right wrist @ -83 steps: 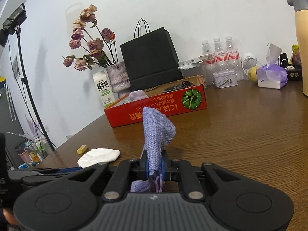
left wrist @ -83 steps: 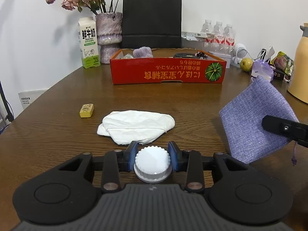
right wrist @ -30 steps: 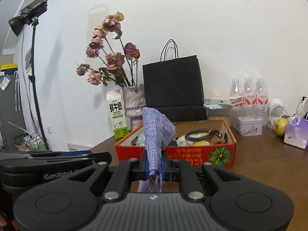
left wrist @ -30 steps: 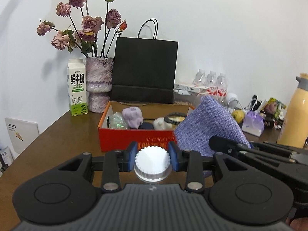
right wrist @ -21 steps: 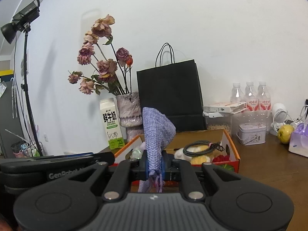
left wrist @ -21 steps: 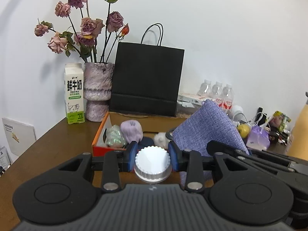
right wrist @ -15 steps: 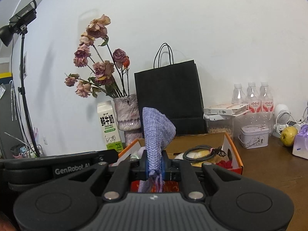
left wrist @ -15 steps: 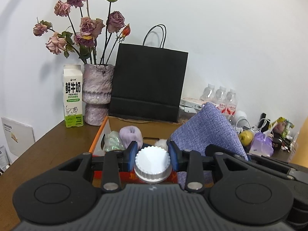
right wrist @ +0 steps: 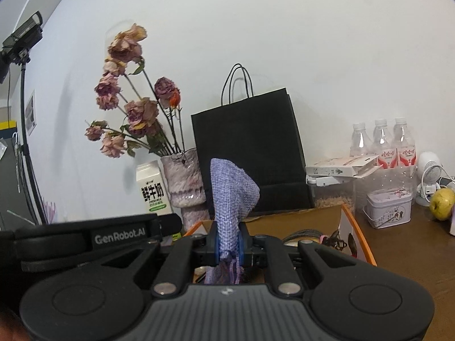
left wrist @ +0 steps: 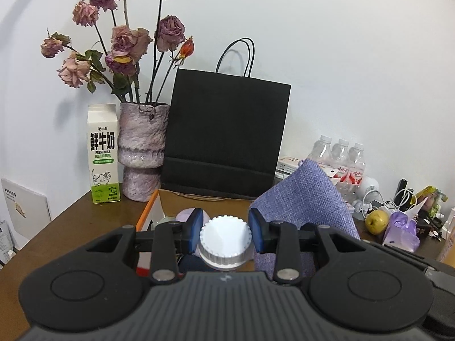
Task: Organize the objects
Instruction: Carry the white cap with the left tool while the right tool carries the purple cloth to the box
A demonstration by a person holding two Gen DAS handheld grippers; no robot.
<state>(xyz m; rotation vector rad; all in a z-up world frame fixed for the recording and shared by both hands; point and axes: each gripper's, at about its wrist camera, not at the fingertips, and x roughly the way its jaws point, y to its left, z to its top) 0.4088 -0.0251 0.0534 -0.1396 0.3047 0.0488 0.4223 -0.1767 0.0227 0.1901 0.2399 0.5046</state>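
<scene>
My left tool (left wrist: 224, 234) grips a white-capped jar (left wrist: 224, 238); my right tool (right wrist: 227, 245) pinches a lavender pouch (right wrist: 231, 196). Both hang over the orange box (right wrist: 351, 227), which already holds a few items at my 12 o'clock. I judge only the release remains.

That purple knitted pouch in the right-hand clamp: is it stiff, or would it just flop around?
Probably soft but not limp: the purple pouch stands up in a peak above the right hand-held gripper, pinched thin between the pads. Its coarse weave likely resists slipping. It looks light, and its loose lower end hangs below the grip.
</scene>
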